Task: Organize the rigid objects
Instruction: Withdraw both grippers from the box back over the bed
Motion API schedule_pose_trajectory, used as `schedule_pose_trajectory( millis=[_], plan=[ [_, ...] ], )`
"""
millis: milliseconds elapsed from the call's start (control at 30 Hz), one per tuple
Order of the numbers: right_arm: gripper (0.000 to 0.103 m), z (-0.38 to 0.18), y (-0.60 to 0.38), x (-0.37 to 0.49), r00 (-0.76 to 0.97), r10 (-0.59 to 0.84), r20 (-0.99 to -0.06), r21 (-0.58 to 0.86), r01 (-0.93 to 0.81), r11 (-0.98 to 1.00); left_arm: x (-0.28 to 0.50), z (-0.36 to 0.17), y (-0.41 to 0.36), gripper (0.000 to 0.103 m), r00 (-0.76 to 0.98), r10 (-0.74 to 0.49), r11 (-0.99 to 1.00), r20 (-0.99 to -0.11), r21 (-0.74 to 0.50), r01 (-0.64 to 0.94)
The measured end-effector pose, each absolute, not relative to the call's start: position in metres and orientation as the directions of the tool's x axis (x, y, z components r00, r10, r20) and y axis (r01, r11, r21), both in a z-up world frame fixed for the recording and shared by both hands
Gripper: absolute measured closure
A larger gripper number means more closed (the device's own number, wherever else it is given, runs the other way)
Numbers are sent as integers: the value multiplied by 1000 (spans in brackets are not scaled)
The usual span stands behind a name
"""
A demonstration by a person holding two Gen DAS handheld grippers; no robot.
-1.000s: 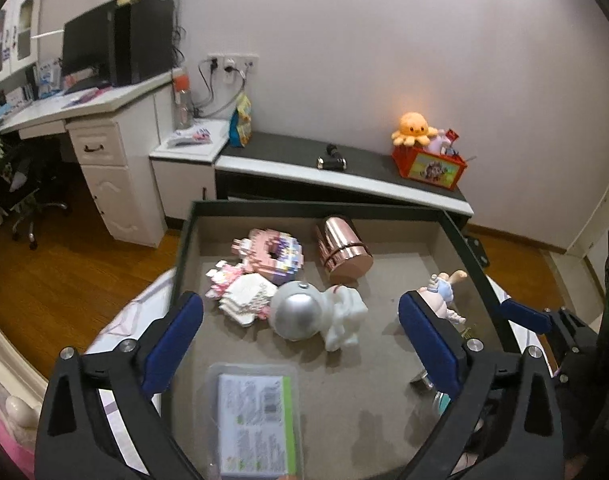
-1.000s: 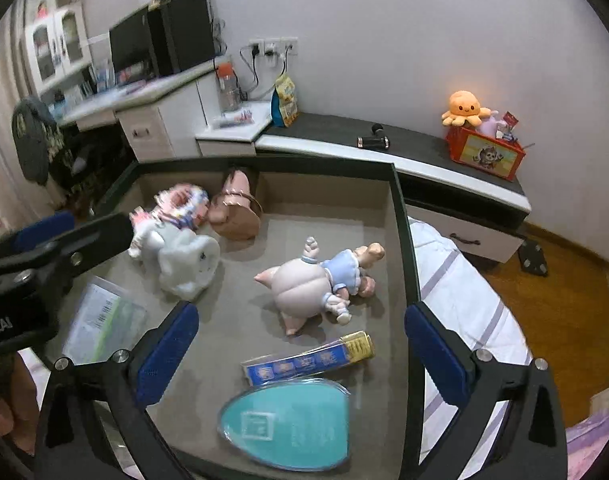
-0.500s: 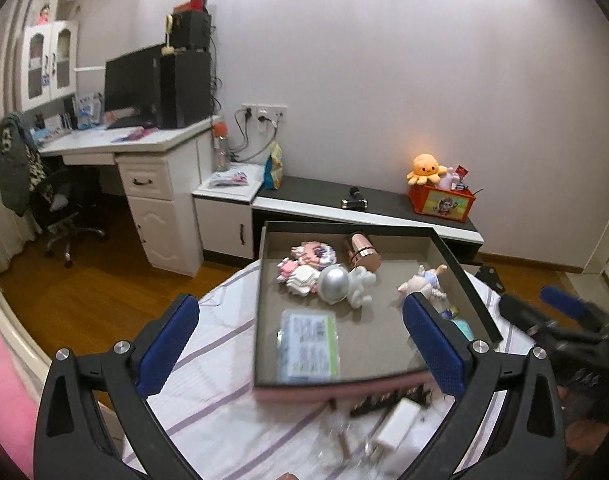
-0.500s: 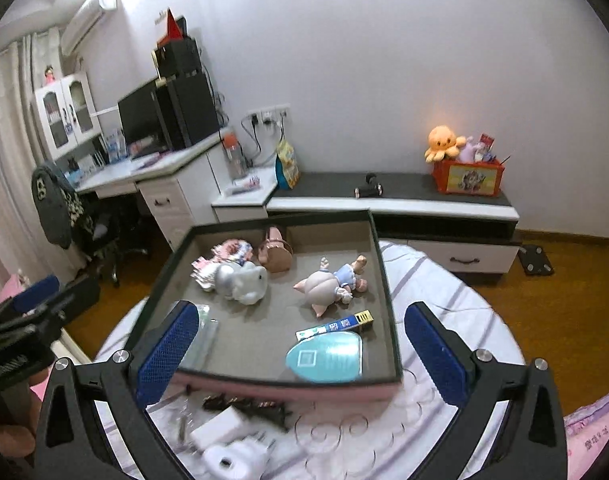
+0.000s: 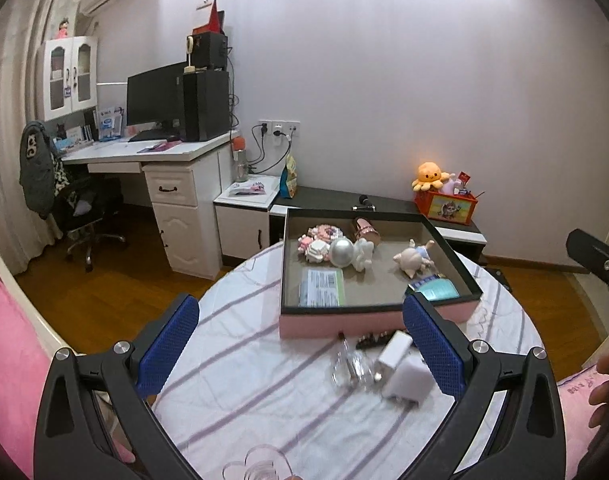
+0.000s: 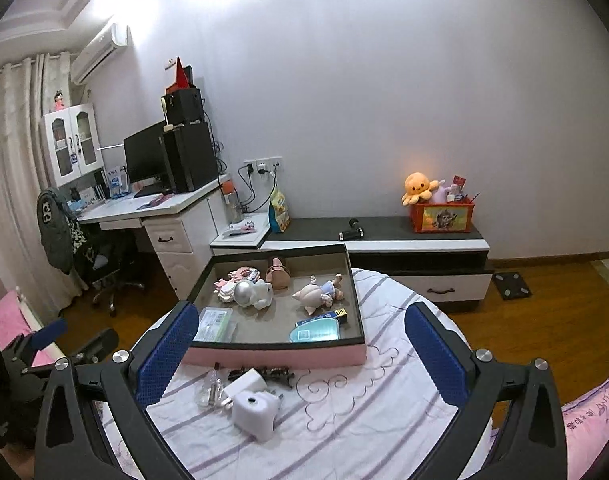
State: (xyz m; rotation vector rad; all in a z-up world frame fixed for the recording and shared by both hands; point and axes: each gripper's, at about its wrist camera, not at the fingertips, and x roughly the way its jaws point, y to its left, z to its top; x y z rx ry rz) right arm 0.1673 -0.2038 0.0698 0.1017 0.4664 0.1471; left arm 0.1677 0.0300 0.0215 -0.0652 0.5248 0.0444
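Observation:
A pink-sided tray (image 5: 368, 322) (image 6: 272, 356) with a dark rim sits on the round striped table. Inside lie an astronaut figure (image 5: 346, 252) (image 6: 252, 292), a pig doll (image 5: 414, 258) (image 6: 316, 292), a copper cup (image 5: 366, 230), block toys (image 5: 316, 240), a clear case (image 5: 320, 288) (image 6: 214, 324) and a teal oval (image 6: 314, 330). In front of the tray lie a white charger (image 5: 394, 354) (image 6: 244, 384), a white toy camera (image 6: 254, 414), a glass vial (image 5: 344, 364) (image 6: 210, 390) and a dark hair clip (image 6: 272, 372). My left gripper (image 5: 300, 340) and right gripper (image 6: 300, 352) are open and empty, held back above the table.
The table (image 5: 244, 380) is covered with a striped cloth. A glass flower-shaped dish (image 5: 256, 464) sits at its near edge. A desk with monitor (image 5: 156, 98), an office chair (image 5: 88, 224) and a low cabinet (image 6: 384, 240) with a toy box stand behind. Pink bedding lies left.
Both grippers have pulled back and up from over the tray; the whole table and the loose items in front of the tray have come into view. Both stay open.

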Motion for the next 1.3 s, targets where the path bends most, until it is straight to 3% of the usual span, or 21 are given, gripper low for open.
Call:
schedule_pose_trajectory(
  millis=[500, 1300],
  plan=[
    [0, 79, -201, 115, 899, 158, -409, 104, -126, 987, 107, 40, 16, 0, 889, -10, 997, -458, -68, -24],
    [0, 80, -201, 107, 890, 166, -424, 108, -132, 985, 96, 46, 13, 0, 890, -13, 996, -455, -81, -27]
  ],
)
